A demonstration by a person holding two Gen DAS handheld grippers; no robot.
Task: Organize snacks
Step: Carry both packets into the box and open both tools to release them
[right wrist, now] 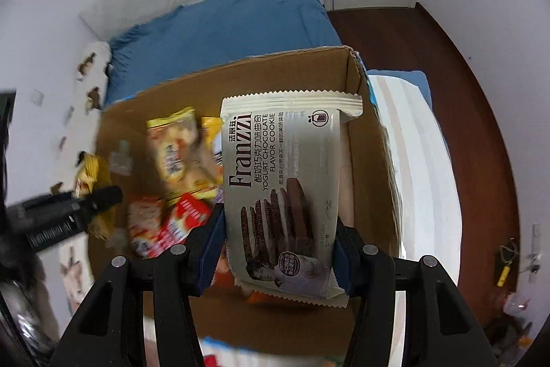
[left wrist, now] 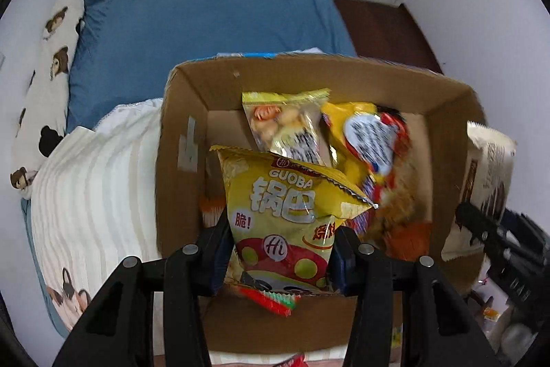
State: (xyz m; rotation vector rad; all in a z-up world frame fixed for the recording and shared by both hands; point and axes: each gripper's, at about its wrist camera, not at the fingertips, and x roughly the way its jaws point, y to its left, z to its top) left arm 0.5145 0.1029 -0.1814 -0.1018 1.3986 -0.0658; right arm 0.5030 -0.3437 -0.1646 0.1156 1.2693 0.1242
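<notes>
My left gripper (left wrist: 280,250) is shut on a yellow Guoba snack bag (left wrist: 285,212) and holds it upright over the near part of an open cardboard box (left wrist: 178,140). Several snack packets (left wrist: 364,140) lie inside the box. My right gripper (right wrist: 280,250) is shut on a white Franzzi chocolate cookie pack (right wrist: 282,181), held upright over the right side of the same box (right wrist: 364,126). Each gripper shows at the edge of the other's view: the right one with its pack (left wrist: 488,181), the left one with its yellow bag (right wrist: 92,181).
The box stands on a bed with a blue sheet (left wrist: 206,9), a white quilt (left wrist: 92,181) and a dog-print pillow (left wrist: 48,64). White walls and doors stand behind. Dark wooden floor (right wrist: 447,64) lies to the right. A red packet (left wrist: 271,298) sits at the box's near wall.
</notes>
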